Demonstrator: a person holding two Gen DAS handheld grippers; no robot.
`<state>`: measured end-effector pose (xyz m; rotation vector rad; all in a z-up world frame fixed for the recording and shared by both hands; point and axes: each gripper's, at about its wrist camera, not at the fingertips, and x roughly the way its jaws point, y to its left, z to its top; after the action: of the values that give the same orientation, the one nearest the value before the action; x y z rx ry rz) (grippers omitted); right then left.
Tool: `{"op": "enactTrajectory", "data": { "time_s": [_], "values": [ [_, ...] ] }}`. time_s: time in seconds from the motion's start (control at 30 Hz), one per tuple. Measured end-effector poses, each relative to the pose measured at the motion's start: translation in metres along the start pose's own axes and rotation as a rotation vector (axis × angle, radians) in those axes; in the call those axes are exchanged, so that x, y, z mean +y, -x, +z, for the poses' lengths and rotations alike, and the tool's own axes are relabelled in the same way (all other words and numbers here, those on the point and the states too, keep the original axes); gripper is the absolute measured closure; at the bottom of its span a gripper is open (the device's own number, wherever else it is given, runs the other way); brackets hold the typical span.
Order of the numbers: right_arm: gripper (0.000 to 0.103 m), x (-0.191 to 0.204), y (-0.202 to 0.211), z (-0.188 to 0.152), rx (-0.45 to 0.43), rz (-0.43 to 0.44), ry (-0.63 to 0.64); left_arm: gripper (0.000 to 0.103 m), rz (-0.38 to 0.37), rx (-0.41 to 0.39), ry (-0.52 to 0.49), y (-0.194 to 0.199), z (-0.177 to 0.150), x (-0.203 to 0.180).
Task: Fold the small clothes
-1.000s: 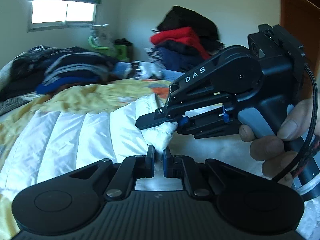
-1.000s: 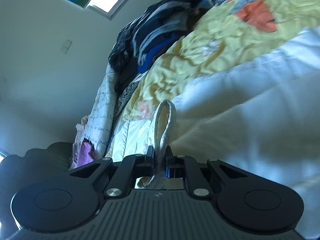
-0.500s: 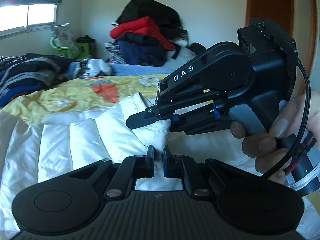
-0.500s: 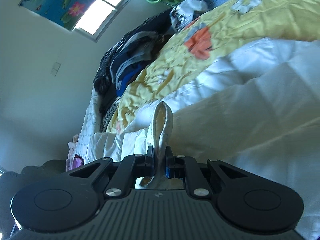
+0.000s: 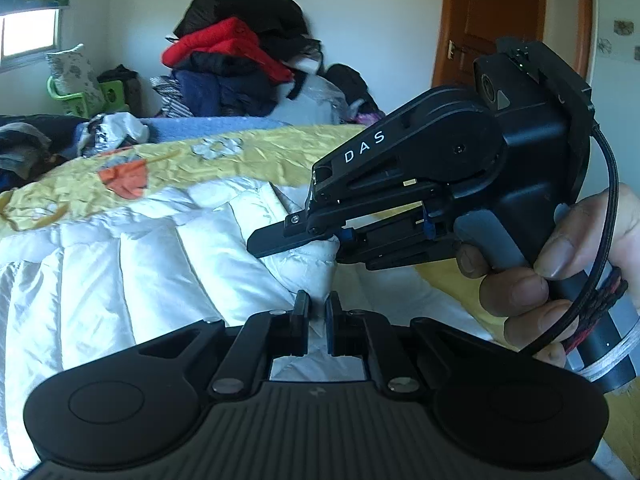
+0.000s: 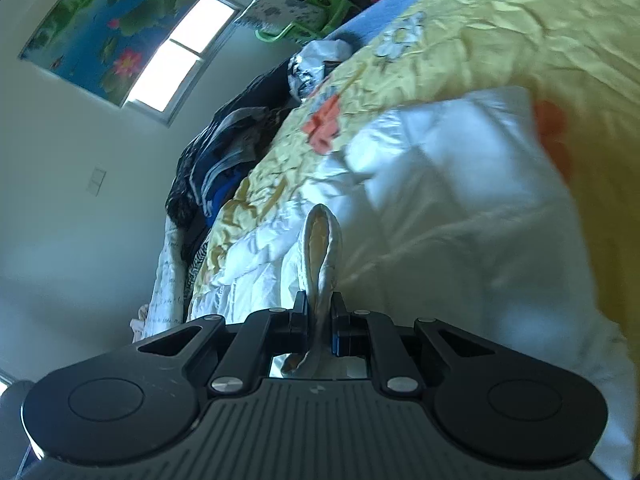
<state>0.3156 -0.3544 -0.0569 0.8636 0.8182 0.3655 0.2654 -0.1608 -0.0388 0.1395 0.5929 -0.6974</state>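
Observation:
A white quilted padded garment (image 5: 132, 268) lies spread on the yellow bedspread (image 5: 272, 152), which has orange and white flowers. My left gripper (image 5: 316, 314) is shut on a bunched edge of the garment at the bottom middle. Just above it my right gripper (image 5: 280, 240), held by a person's hand (image 5: 560, 268), is clamped on the same raised fold. In the right wrist view the right gripper (image 6: 319, 314) is shut on a narrow loop of the white garment (image 6: 460, 200), which stands up between its fingers.
A heap of red, black and navy clothes (image 5: 232, 52) is stacked against the far wall. Dark clothes (image 6: 224, 152) lie piled along the bed's far side. A green chair (image 5: 84, 96) stands under the window (image 6: 176, 60). A brown door (image 5: 512, 20) is at the right.
Both grippers have swung sideways across the bed, still clamped on the white fold. The clothes heap has slid left in the left wrist view and the door has come into sight.

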Motion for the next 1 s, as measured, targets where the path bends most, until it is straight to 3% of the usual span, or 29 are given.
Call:
{"op": "enactTrajectory", "data": {
  "time_s": [0.53,0.67,0.73,0.77,0.8,0.87,0.93,1.0],
  "values": [
    [0.089,-0.041,-0.007,-0.018,-0.008,-0.076,-0.046,0.095,-0.02,0.113,0.007,-0.039,-0.018,0.0],
    [0.088,-0.045,-0.01,-0.022,-0.026,-0.074,-0.059,0.092,-0.051,0.096,0.037,-0.031,-0.017,0.01],
    [0.082,-0.047,-0.01,-0.023,-0.031,-0.078,-0.071,0.085,-0.079,0.066,0.075,-0.017,-0.015,0.017],
    [0.081,-0.049,-0.009,-0.023,-0.031,-0.078,-0.074,0.072,-0.088,0.041,0.099,-0.008,-0.014,0.023],
    [0.082,-0.049,-0.009,-0.024,-0.033,-0.078,-0.07,0.05,-0.091,0.016,0.12,0.001,-0.013,0.028],
    [0.081,-0.049,-0.009,-0.025,-0.033,-0.086,-0.062,0.027,-0.09,-0.04,0.148,0.025,-0.012,0.037],
    [0.081,-0.051,-0.008,-0.027,-0.029,-0.087,-0.068,0.027,-0.078,-0.111,0.151,0.053,-0.014,0.048],
    [0.081,-0.052,-0.009,-0.026,-0.028,-0.087,-0.066,0.027,-0.006,-0.143,0.166,0.076,-0.018,0.062]
  ]
}}
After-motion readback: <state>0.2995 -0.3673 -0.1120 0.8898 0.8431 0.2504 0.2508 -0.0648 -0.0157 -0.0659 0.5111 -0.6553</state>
